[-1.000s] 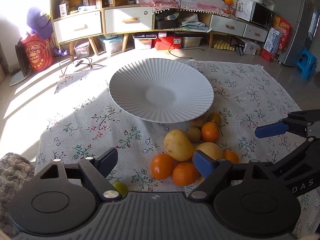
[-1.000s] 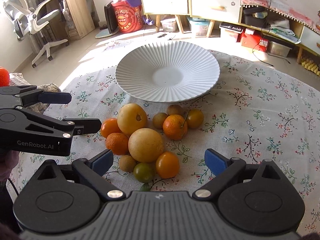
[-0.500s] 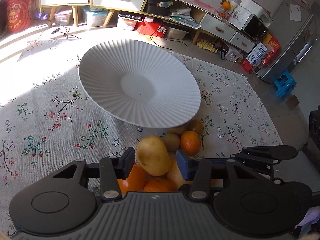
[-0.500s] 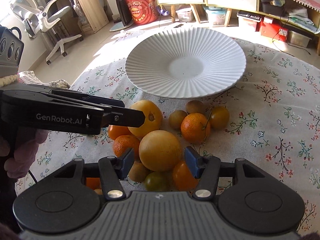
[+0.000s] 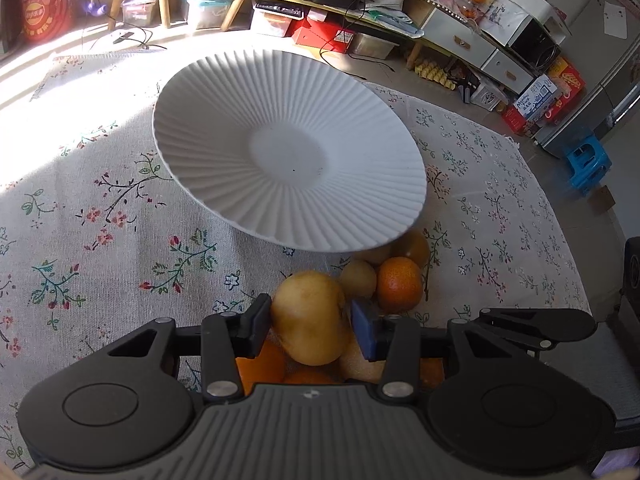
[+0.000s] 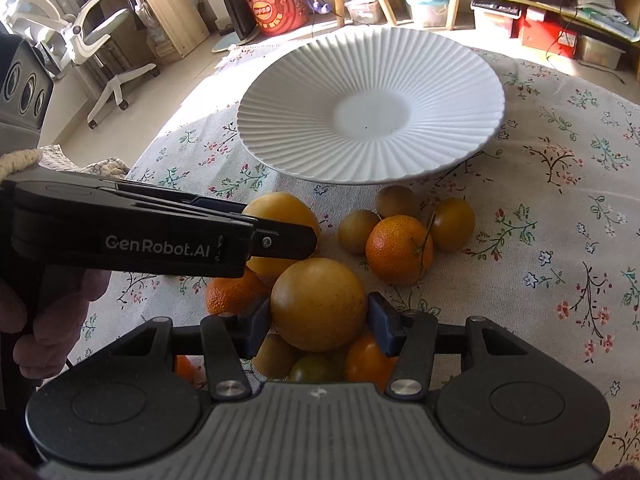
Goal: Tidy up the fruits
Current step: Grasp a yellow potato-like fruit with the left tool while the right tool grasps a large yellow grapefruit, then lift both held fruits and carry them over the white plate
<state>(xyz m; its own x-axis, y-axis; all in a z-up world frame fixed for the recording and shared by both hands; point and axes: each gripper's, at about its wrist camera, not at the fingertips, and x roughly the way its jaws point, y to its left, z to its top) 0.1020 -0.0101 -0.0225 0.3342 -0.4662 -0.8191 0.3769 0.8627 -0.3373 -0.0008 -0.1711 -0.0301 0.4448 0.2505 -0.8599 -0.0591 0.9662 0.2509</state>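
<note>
A pile of fruit lies on the floral cloth in front of a white ribbed plate (image 5: 200, 92) (image 6: 280, 80). My left gripper (image 5: 310, 326) is shut on a pale yellow pear-shaped fruit (image 5: 308, 316), both blue pads pressing its sides. In the right wrist view that left gripper (image 6: 304, 240) reaches in from the left over the same yellow fruit (image 6: 284, 212). My right gripper (image 6: 318, 320) is shut on a large round yellow-orange fruit (image 6: 318, 304) at the near side of the pile. An orange tangerine (image 6: 398, 250) (image 5: 400, 284) and small brownish fruits (image 6: 356, 230) lie beside them.
More oranges and a green fruit (image 6: 312, 368) sit under the right gripper. A person's hand (image 6: 52, 320) holds the left gripper. The cloth's edge (image 5: 560, 216) drops off at the right. A blue stool (image 5: 586, 160), low cabinets and an office chair (image 6: 80, 28) stand on the floor around.
Both grippers came down onto the pile and closed from wide open, the left on the yellow pear-shaped fruit, the right on the large round fruit. The left gripper also rolled.
</note>
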